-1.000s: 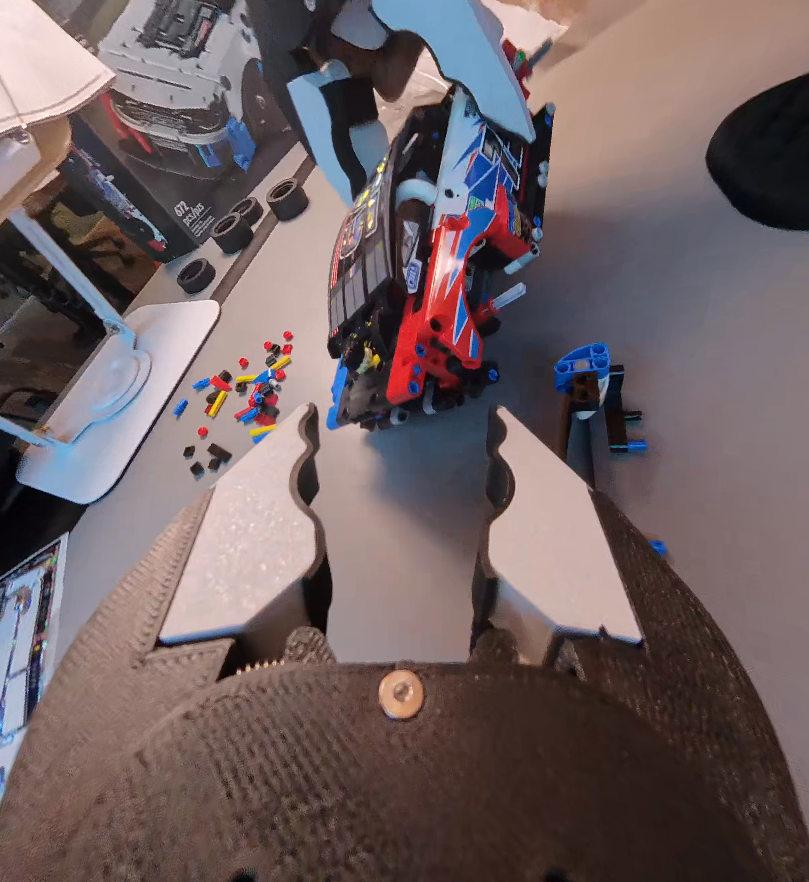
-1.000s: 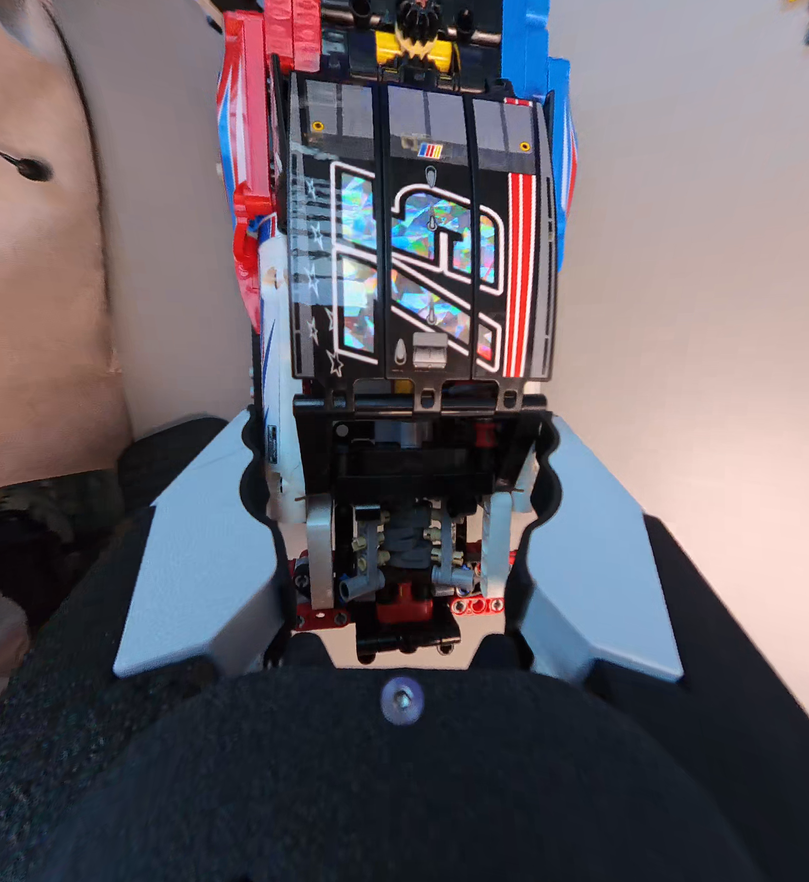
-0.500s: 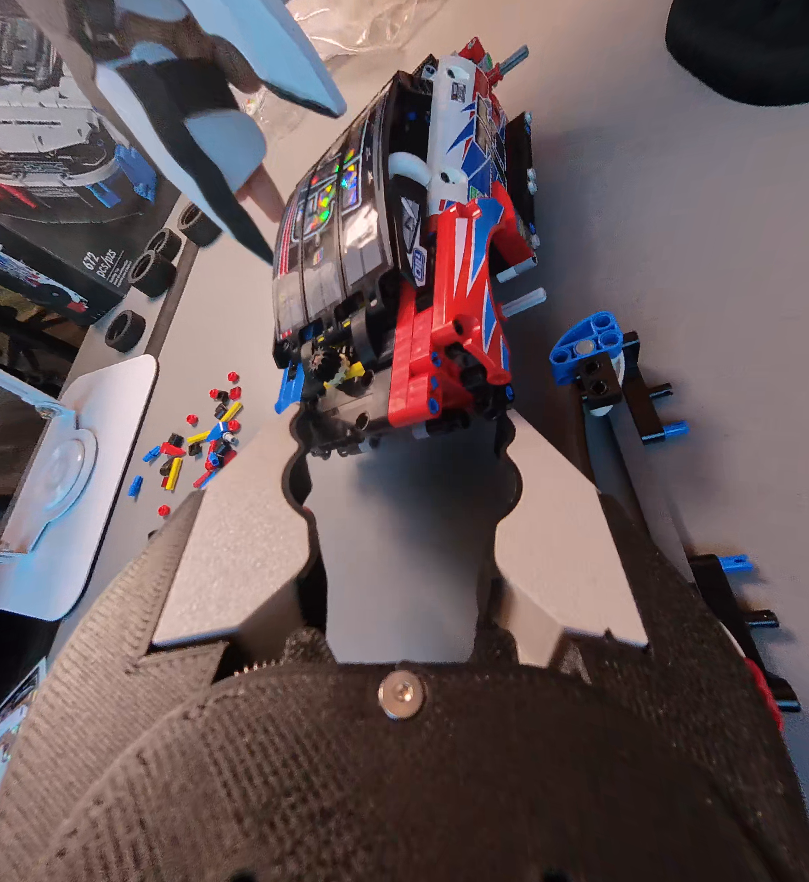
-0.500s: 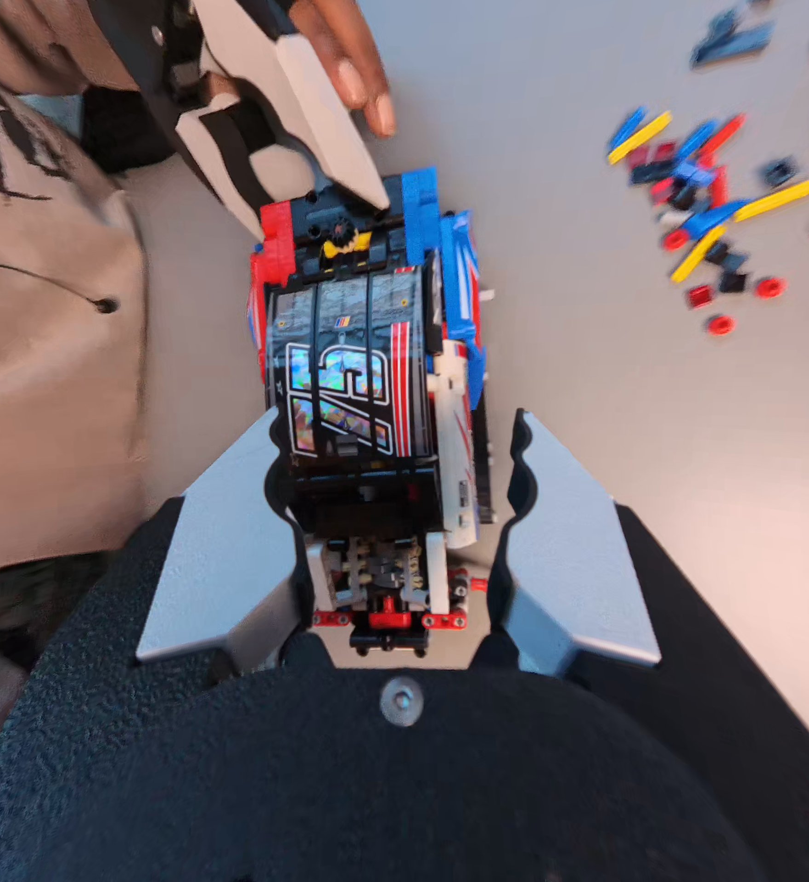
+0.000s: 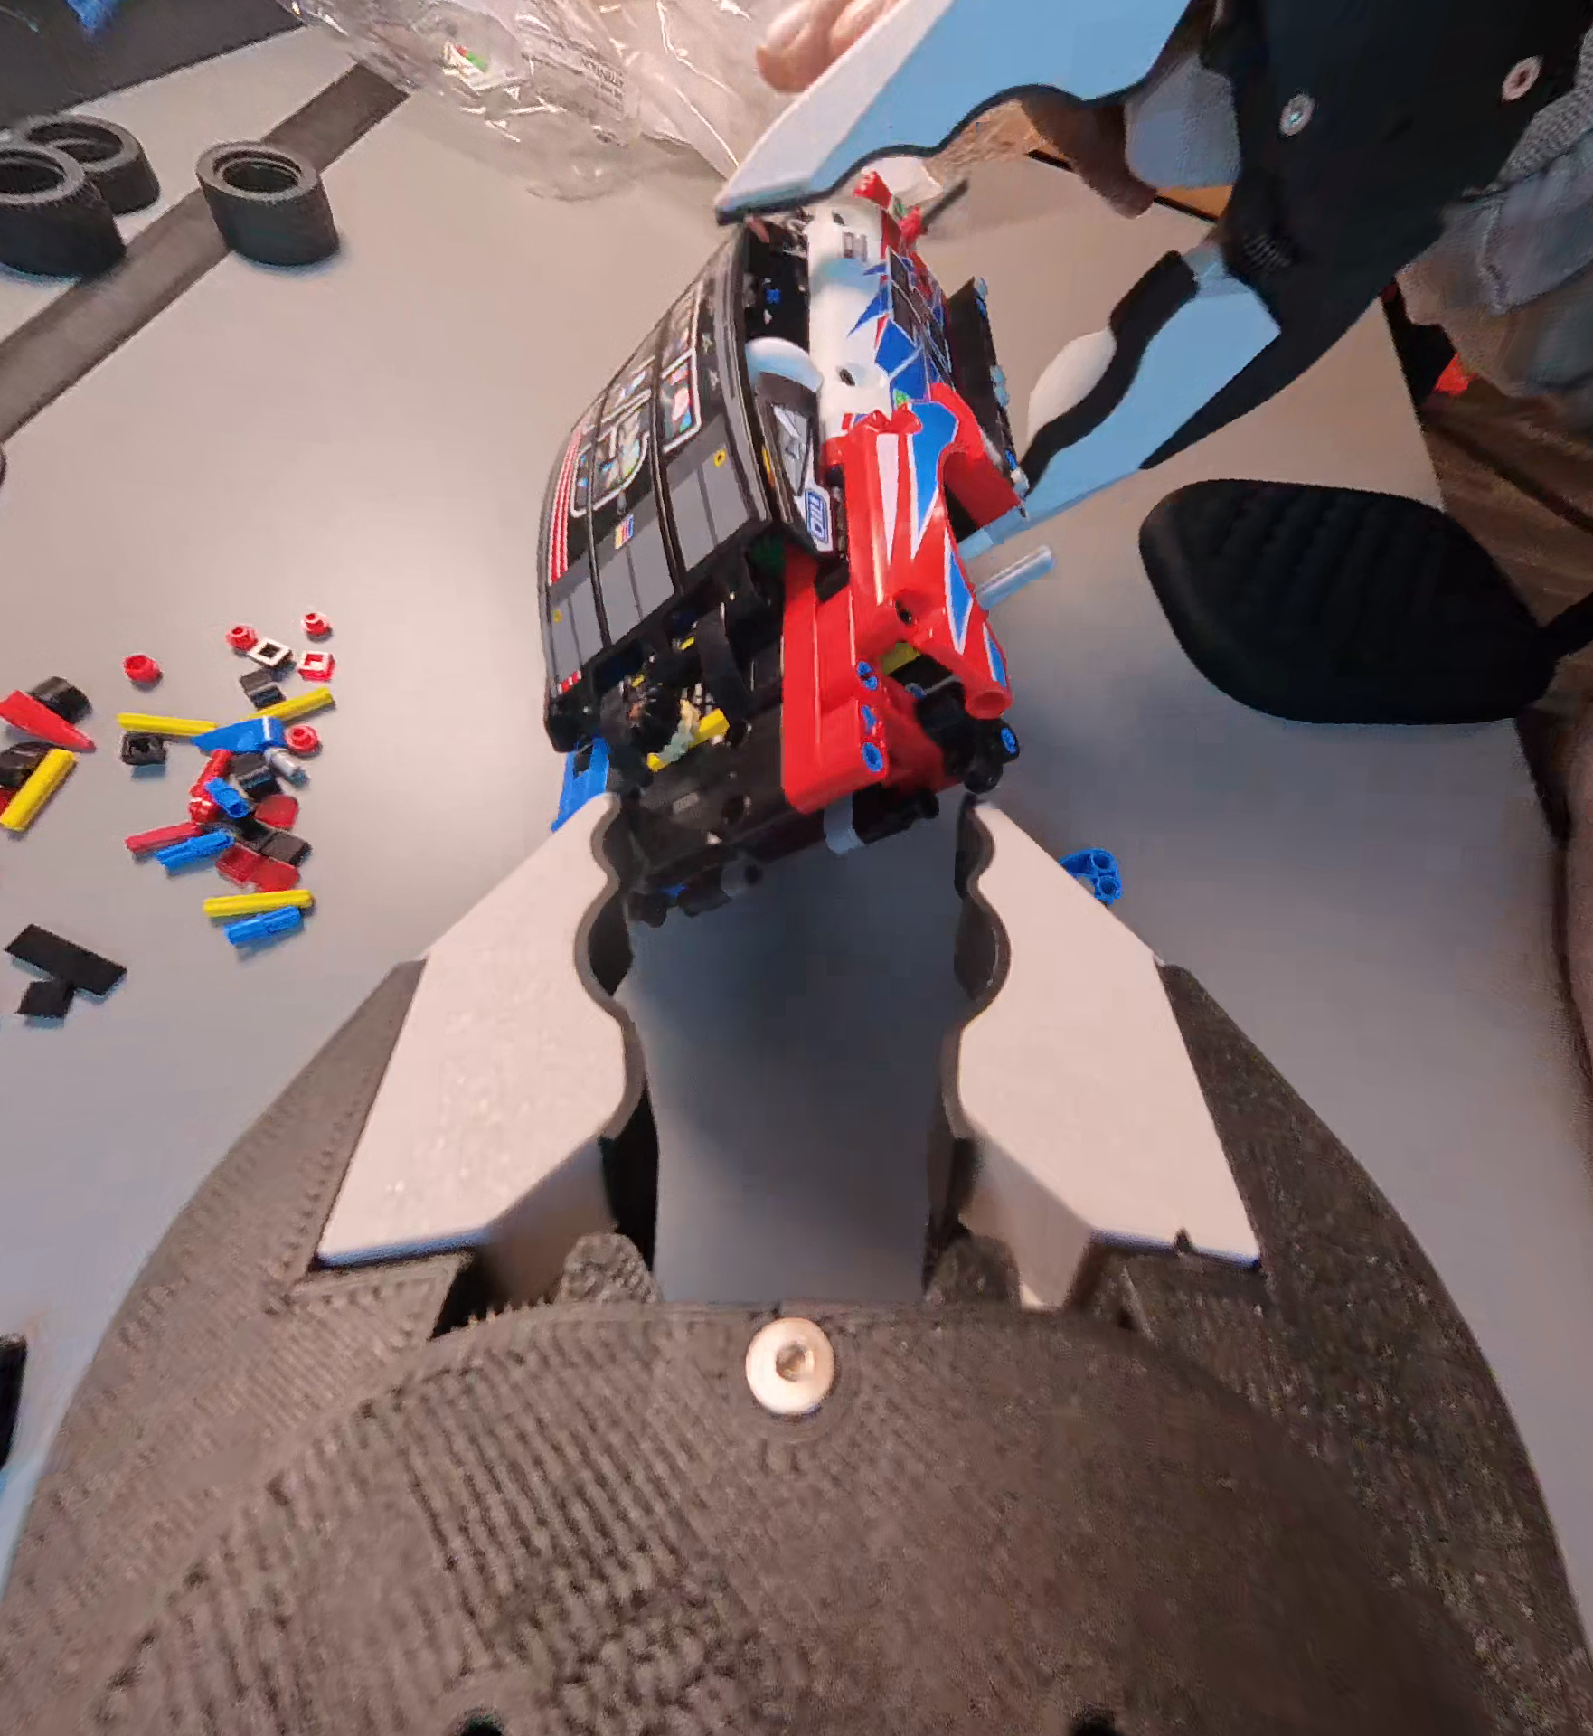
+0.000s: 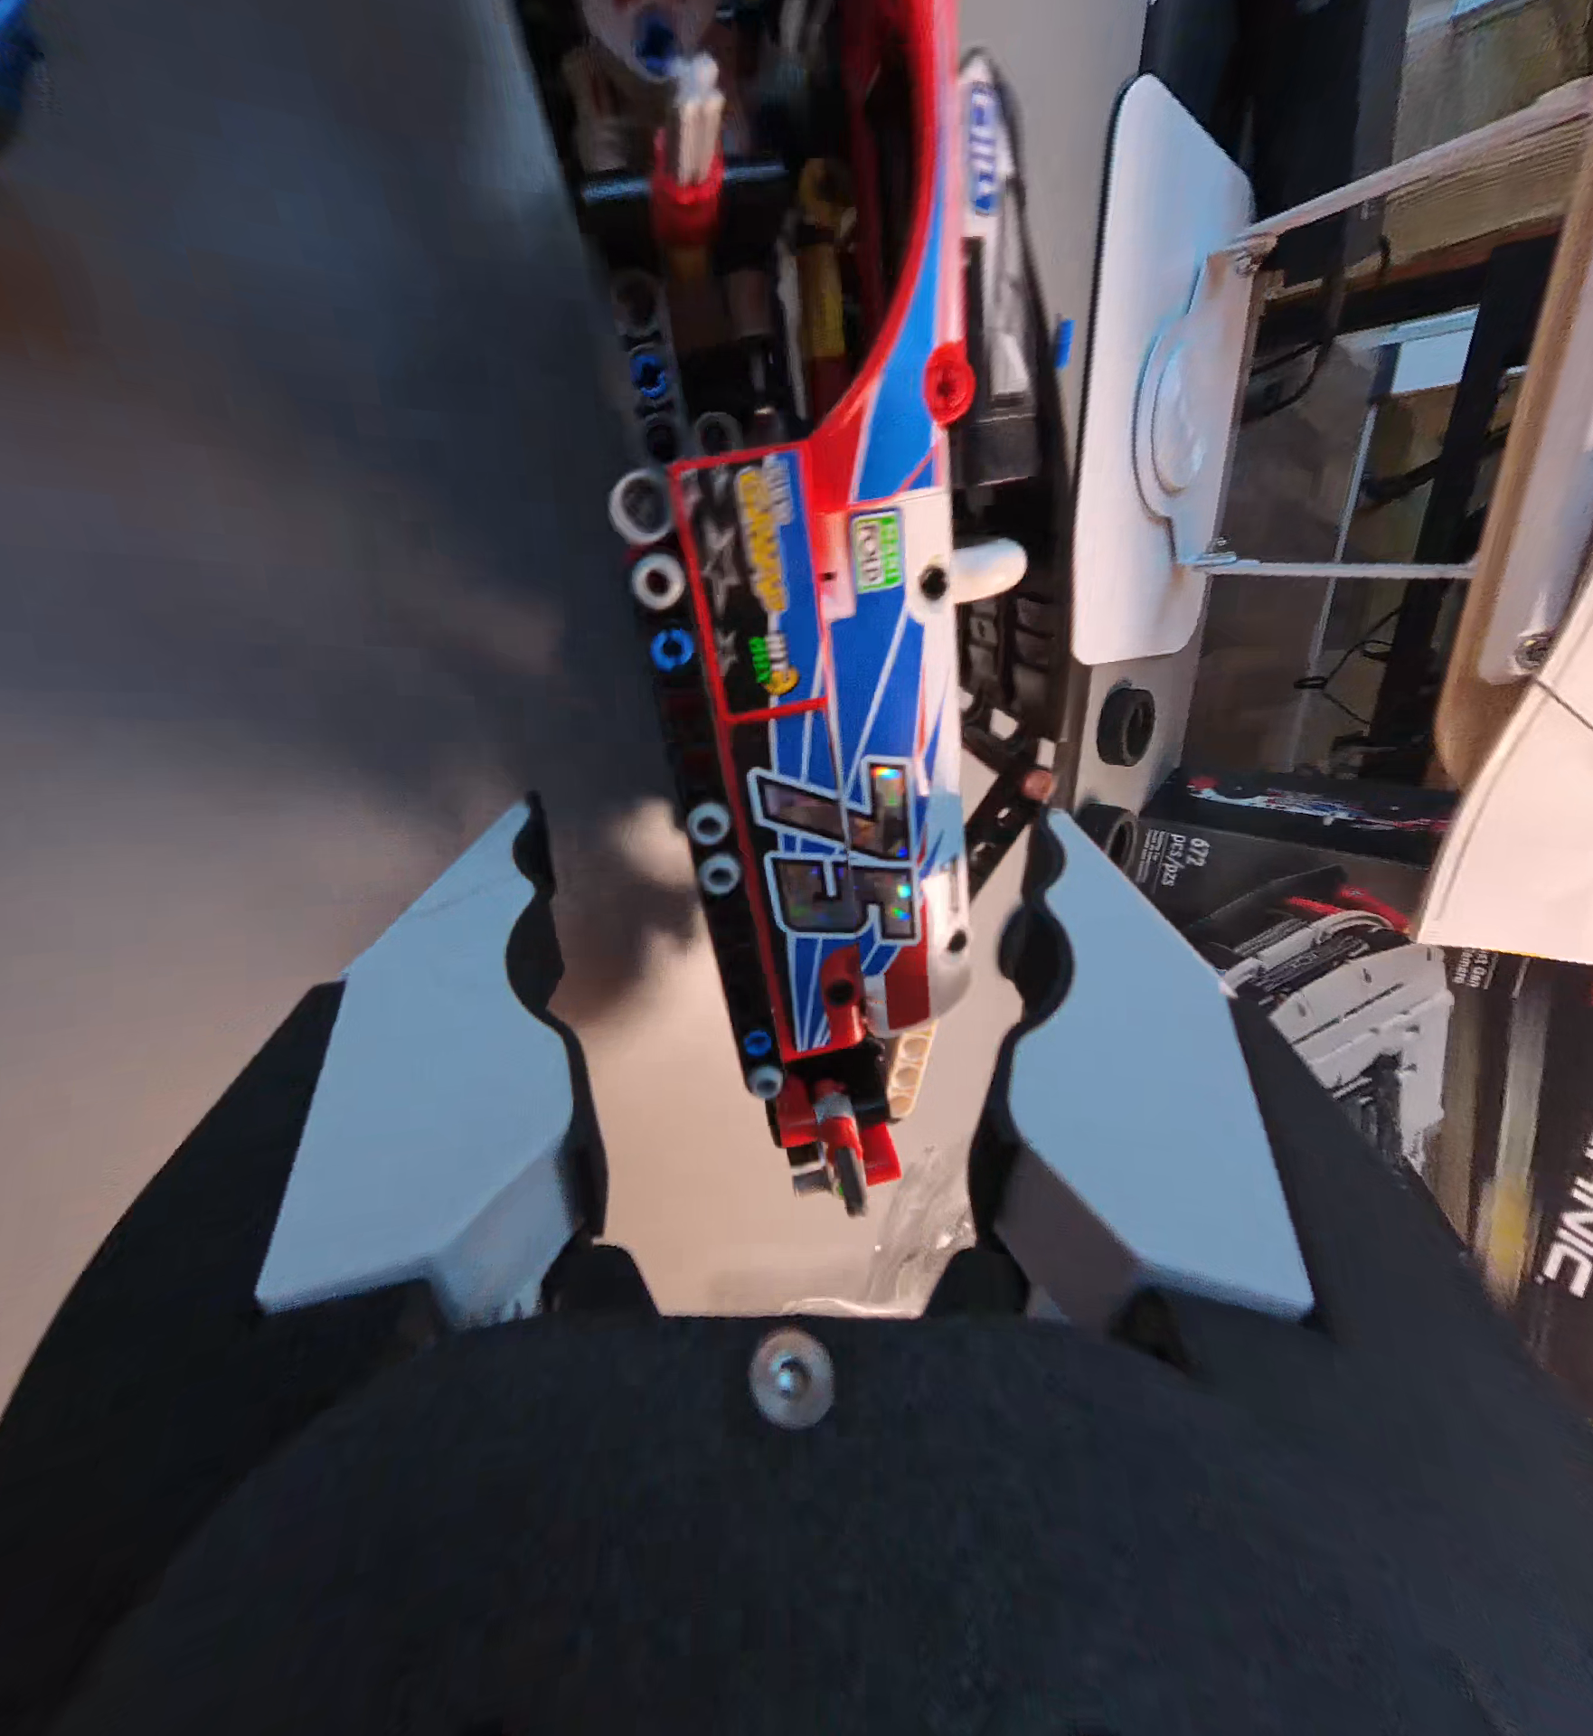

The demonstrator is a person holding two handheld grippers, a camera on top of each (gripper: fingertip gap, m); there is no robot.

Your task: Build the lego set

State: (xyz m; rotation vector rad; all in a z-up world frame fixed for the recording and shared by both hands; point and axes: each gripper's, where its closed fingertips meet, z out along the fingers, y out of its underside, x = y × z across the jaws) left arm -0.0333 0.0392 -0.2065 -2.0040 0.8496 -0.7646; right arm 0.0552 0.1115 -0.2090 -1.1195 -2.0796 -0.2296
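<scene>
Lego car (image 5: 774, 601) tipped on its side mid-desk, red-blue flank up, black roof facing the loose pieces (image 5: 210, 780). Left gripper (image 5: 788, 827) gapes wide at its end; right gripper (image 6: 788, 836) wide too, holding nothing

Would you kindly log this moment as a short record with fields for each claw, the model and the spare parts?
left claw: open, empty, fingertips just short of the car's near end
right claw: open, straddling the car's other end; contact cannot be told
lego car: part built, tipped on its side on the grey table
loose pieces: scattered left of the car
tyres: black, unmounted, at the far left
plastic bag: behind the car
</scene>
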